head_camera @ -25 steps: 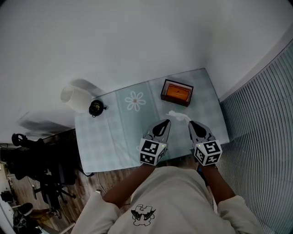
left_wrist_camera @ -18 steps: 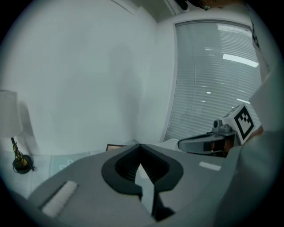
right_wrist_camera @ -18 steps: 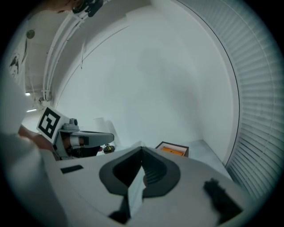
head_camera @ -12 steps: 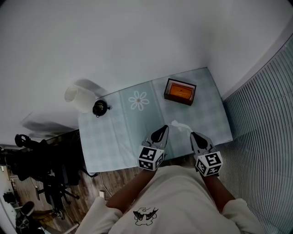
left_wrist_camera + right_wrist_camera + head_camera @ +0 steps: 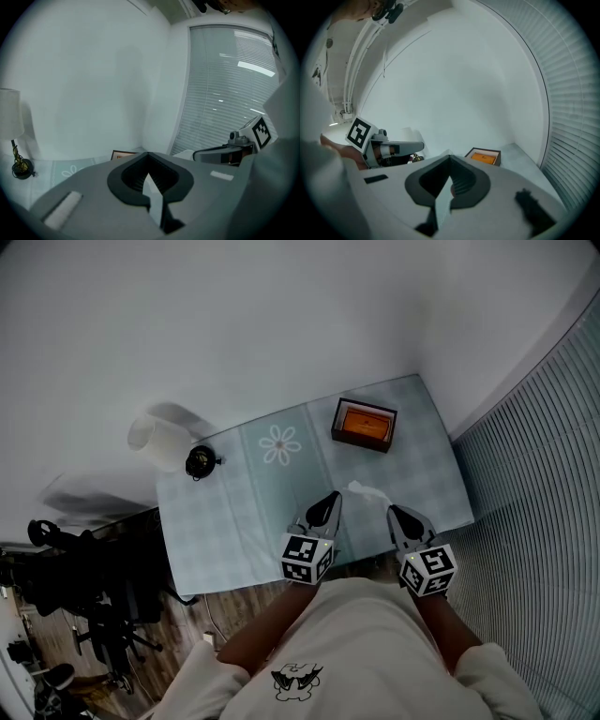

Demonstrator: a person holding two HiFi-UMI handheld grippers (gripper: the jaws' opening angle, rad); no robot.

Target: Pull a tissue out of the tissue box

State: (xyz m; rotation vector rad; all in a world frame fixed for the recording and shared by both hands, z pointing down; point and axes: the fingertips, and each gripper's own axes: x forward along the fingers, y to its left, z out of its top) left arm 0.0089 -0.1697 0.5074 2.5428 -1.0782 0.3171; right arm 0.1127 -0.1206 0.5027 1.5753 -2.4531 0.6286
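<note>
The tissue box (image 5: pixel 364 425), dark brown with an orange top, stands at the far right of the checked tablecloth (image 5: pixel 234 512); it also shows as tissue box (image 5: pixel 123 154) and tissue box (image 5: pixel 483 157). A white tissue (image 5: pixel 364 489) hangs out from the tip of my right gripper (image 5: pixel 391 509), well on the near side of the box. The right gripper (image 5: pixel 450 157) has its jaws together, shut on the tissue (image 5: pixel 186 154). My left gripper (image 5: pixel 331 495) hovers beside it on the left; in its own view the left gripper (image 5: pixel 148 153) is shut with nothing in it.
A white-shaded lamp (image 5: pixel 155 439) and a small dark round object (image 5: pixel 198 461) sit at the table's far left. A daisy print (image 5: pixel 279 444) marks the cloth's middle. Window blinds (image 5: pixel 544 474) run along the right; dark chairs (image 5: pixel 84 587) stand on the floor at left.
Both grippers drew back toward the person over the first half second. The tissue came along with the right gripper and now lies farther from the box. Little has changed since.
</note>
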